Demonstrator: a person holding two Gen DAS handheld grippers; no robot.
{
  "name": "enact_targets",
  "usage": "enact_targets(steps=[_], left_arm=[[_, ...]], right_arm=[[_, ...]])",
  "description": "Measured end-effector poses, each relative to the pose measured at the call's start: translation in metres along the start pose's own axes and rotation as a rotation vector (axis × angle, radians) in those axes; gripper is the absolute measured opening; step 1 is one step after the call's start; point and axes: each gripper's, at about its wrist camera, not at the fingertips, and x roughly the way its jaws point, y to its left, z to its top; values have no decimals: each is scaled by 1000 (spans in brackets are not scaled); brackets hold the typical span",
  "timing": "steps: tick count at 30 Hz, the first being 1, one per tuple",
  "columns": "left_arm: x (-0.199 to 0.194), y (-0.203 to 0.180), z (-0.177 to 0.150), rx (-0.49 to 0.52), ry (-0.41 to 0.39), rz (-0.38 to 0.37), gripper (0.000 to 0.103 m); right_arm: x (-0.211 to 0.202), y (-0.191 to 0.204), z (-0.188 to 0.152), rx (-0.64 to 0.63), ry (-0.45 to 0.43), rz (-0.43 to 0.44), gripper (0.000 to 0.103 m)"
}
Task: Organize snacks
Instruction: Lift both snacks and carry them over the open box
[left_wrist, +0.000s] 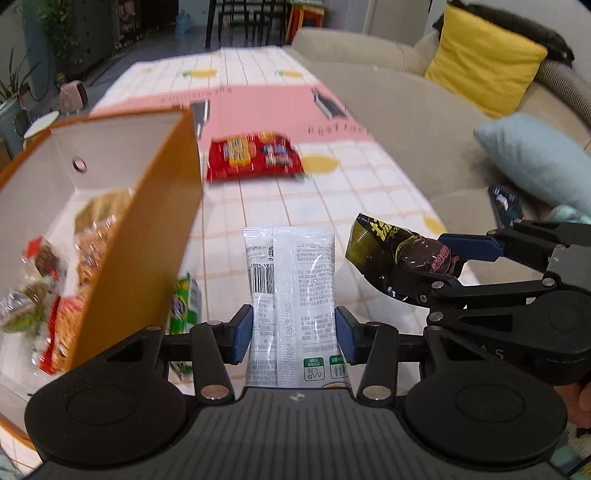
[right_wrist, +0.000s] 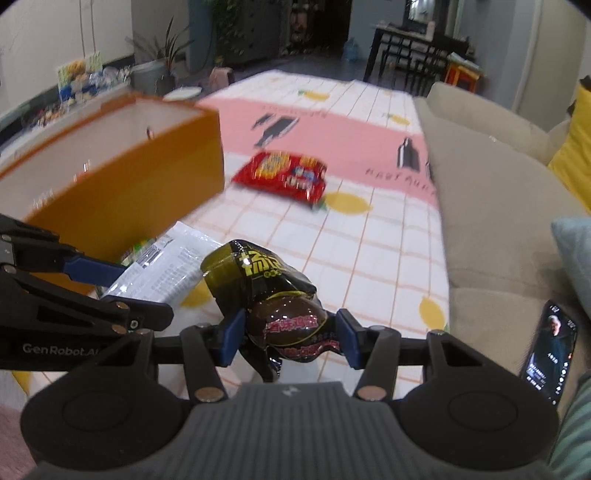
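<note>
The left gripper (left_wrist: 294, 334) is clamped on a white packet (left_wrist: 291, 295), its blue pads pressing the packet's two long edges so it stands up between them. The right gripper (right_wrist: 288, 338) is closed around a dark wrapped snack (right_wrist: 282, 317), squeezing the rounded bulge in its middle. Both packs hang above the checked tablecloth (left_wrist: 369, 206), just right of the orange box (left_wrist: 155, 236), which already holds several snacks. A red packet (left_wrist: 255, 155) lies farther off on the cloth, and a green packet (left_wrist: 186, 302) sits beside the box's near wall. The step in hand looks like carrying both packs over to the box. To do it well, each pack should clear the box's tall orange wall before it goes across, since a low approach could snag a dangling wrapper edge on the rim. The two grippers are close together, so going in one after the other would avoid a knock. Each should let go only once its pack is well inside the white interior.
</note>
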Motion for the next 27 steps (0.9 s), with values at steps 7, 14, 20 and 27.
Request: enact_targets(steps=[7,14,20,27], left_arm=[[-38,19,16,-43,-92,30,53],[-75,60,41,-94,-159,102,53],[-89,104,66,-114,-182,162,53],[-71,139,84,-82,-124,198,53]], right_arm=[[-26,6,30,18,-109,24,51],[-38,25,81,2,-200,78,51],[-35,57,125,-77,-259,136,51],[4,100,162,-211,-213,174,51]])
